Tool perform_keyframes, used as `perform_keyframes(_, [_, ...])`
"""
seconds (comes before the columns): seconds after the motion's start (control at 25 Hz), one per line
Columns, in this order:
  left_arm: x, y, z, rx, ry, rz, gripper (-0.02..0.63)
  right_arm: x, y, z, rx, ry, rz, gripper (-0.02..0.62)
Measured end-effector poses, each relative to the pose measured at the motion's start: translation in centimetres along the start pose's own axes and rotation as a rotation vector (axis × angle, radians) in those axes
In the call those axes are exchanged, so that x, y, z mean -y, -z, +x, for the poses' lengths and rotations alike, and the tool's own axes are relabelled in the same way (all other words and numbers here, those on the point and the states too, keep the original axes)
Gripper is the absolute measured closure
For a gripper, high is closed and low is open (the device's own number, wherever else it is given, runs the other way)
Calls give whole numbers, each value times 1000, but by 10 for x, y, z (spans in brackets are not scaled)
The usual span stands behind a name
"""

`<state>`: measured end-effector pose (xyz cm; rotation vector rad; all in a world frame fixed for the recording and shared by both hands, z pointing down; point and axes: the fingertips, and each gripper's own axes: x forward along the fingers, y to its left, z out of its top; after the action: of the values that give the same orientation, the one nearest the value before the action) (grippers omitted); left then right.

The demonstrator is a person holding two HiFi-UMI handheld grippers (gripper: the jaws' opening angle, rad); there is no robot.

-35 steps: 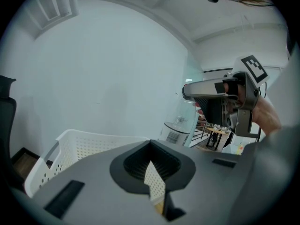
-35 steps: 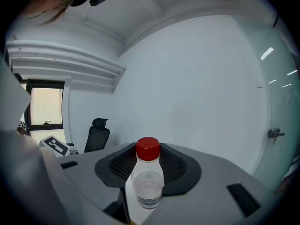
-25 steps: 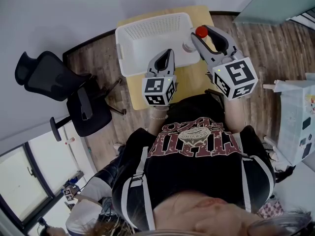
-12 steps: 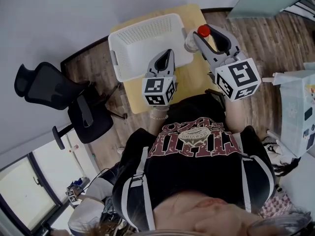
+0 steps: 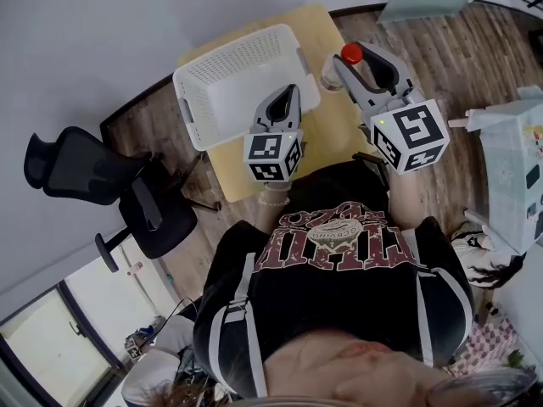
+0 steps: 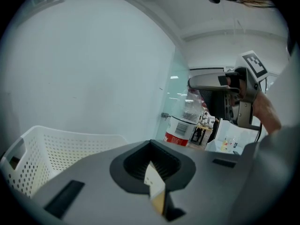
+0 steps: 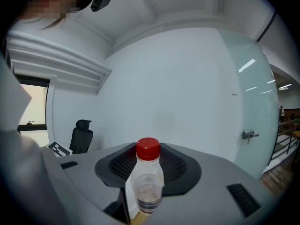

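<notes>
Right tongs [image 5: 339, 68] clamped on a clear red-capped bottle [image 7: 148, 177], held upright with its cap up. White basket [image 5: 195, 100] on the tabletop [image 5: 322, 130] lies at the bottle's 9 o'clock. Left tongs [image 5: 288, 91] are nearer the basket, pinched together and empty.

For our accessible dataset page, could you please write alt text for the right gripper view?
The right tongs are shut on a small clear bottle with a red cap, seen close up. Behind it are a white wall, a black office chair at left and a glass door at right.
</notes>
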<state>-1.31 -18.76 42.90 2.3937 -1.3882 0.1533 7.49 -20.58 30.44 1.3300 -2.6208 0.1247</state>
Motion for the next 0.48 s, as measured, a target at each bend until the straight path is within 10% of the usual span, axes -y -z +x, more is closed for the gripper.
perform_keyframes(0.48, [11,7,10,-31,34,12,558,16,33,-2,-51,42,18,436])
